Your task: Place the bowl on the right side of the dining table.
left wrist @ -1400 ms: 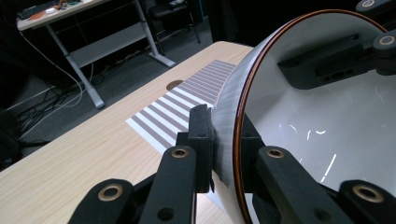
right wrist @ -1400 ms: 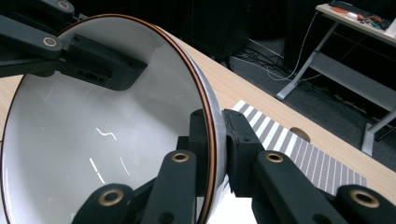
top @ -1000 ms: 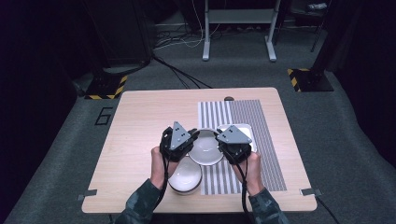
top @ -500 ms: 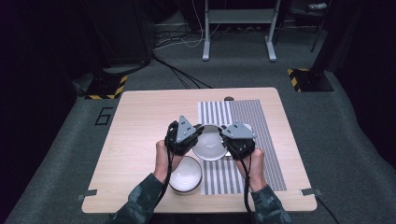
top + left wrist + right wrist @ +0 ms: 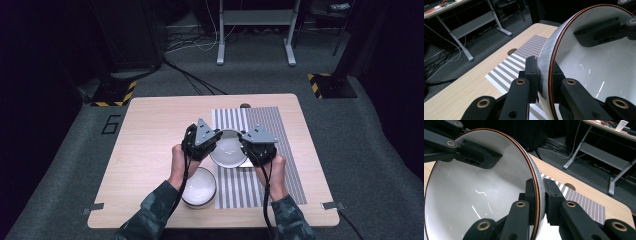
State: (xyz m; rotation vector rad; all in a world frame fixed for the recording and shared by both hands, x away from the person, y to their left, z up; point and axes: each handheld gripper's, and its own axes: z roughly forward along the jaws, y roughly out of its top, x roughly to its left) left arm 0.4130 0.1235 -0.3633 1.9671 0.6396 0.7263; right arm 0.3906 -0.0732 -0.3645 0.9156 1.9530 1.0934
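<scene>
Two grippers hold one white bowl (image 5: 228, 149) above the striped mat (image 5: 270, 150): the left gripper (image 5: 216, 145) pinches its left rim, the right gripper (image 5: 245, 146) pinches the opposite rim. Another bowl (image 5: 199, 187) rests on the table (image 5: 150, 135).

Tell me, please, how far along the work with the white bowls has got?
Done: both grippers have clamped opposite sides of the held bowl, left gripper and right gripper, jaws pinching its rim. In hand: that bowl hangs over the striped mat. Left, probably: setting it down; a second bowl waits nearer the person.
</scene>
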